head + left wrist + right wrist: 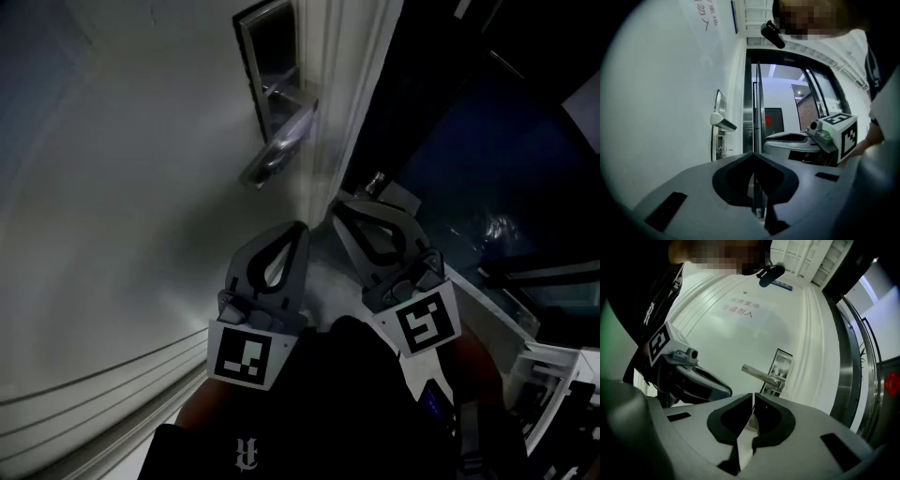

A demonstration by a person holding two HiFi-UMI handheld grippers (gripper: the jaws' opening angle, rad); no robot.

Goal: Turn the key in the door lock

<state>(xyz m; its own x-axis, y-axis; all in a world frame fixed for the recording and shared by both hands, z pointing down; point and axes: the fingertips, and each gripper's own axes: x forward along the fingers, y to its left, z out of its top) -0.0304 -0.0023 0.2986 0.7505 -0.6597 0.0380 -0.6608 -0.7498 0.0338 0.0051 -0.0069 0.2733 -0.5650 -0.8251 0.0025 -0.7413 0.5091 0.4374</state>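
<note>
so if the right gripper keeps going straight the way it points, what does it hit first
Probably the door handle: in the right gripper view it lies just beyond the shut tips of the right gripper, with the lock plate behind it on the white door. Depth is unclear.

Door lock small, indistinct

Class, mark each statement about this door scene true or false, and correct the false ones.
1. The left gripper has its jaws together, with nothing between them. True.
2. The right gripper clamps the silver metal lever handle. False: its jaws are together on nothing, apart from the handle.
3. The handle is mounted on the white door. True.
4. In the head view, both grippers appear above the handle. False: both appear below it.
</note>
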